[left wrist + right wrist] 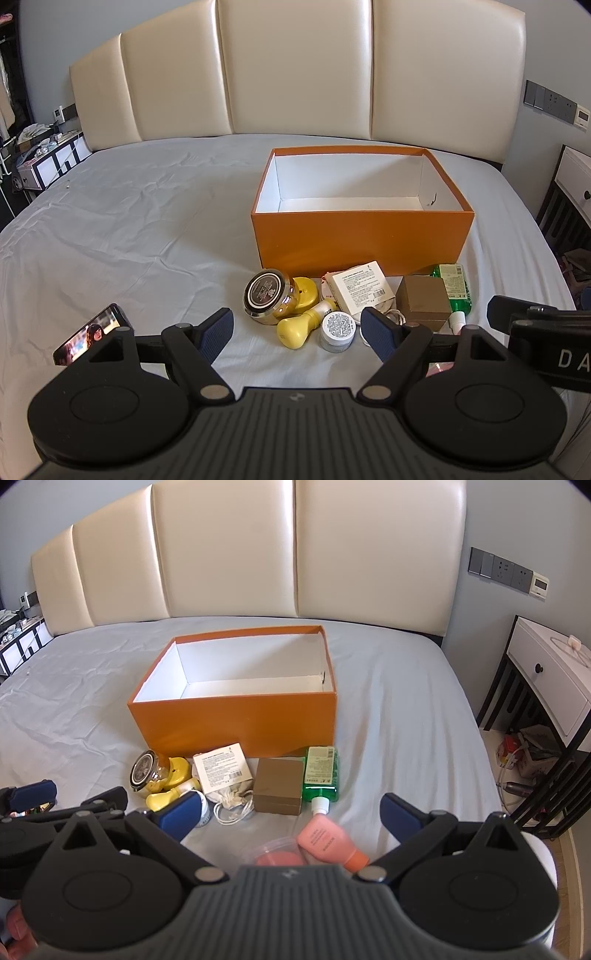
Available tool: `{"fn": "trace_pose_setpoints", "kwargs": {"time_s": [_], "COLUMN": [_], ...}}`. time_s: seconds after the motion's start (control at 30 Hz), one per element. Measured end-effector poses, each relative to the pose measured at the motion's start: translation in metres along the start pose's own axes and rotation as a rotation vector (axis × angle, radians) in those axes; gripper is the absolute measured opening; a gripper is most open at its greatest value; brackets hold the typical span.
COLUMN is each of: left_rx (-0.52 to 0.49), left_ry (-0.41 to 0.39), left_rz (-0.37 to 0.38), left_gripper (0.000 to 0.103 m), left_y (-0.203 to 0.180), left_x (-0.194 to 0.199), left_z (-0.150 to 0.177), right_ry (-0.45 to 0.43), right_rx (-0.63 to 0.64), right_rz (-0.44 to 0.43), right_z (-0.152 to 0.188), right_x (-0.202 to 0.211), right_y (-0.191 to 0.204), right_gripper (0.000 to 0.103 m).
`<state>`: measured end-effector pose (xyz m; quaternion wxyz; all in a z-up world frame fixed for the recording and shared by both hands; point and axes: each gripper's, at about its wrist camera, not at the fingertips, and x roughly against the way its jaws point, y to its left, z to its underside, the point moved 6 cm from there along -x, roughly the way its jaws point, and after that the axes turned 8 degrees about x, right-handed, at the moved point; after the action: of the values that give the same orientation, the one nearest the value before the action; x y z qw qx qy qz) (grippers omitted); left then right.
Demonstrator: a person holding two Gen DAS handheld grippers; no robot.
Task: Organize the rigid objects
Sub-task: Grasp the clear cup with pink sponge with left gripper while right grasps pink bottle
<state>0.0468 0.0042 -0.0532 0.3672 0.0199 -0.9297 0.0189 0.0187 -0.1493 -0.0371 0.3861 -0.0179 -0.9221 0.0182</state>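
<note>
An open, empty orange box [362, 240] [236, 720] stands on the bed. In front of it lies a cluster: a gold jar with dark lid [267, 297] [146, 771], a yellow bottle [301, 326] [166, 797], a small white jar [337, 330], a white carton [360, 286] [223, 768], a brown box [423, 301] [279, 786], a green bottle [456, 288] [320, 775], a pink bottle [330, 843] and a pink-lidded tub [277, 854]. My left gripper [297, 336] is open just before the yellow bottle. My right gripper [291, 814] is open above the pink bottle.
A phone [92, 334] with a lit screen lies on the grey sheet at the left. A cream headboard [295, 66] stands behind. A white nightstand [554, 679] is to the right of the bed, with clutter on the floor beneath. A white cord [232, 812] lies by the brown box.
</note>
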Motion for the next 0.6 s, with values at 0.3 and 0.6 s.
{"fn": "trace_pose_setpoints", "kwargs": {"time_s": [0.3,0.6], "left_rx": [-0.060,-0.022], "left_ry": [0.076,0.236], "left_rz": [0.137,0.377], "left_gripper": [0.074,0.042], "left_y": [-0.014,-0.047], "left_x": [-0.016,-0.042], "left_z": [0.015,0.041], "right_ry": [0.023,0.210], "right_rx": [0.015,0.060], "right_rz": [-0.101,-0.159], "right_z": [0.014,0.055], "right_x": [-0.024,-0.070], "right_y": [-0.013,-0.036], "right_gripper": [0.100,0.054]}}
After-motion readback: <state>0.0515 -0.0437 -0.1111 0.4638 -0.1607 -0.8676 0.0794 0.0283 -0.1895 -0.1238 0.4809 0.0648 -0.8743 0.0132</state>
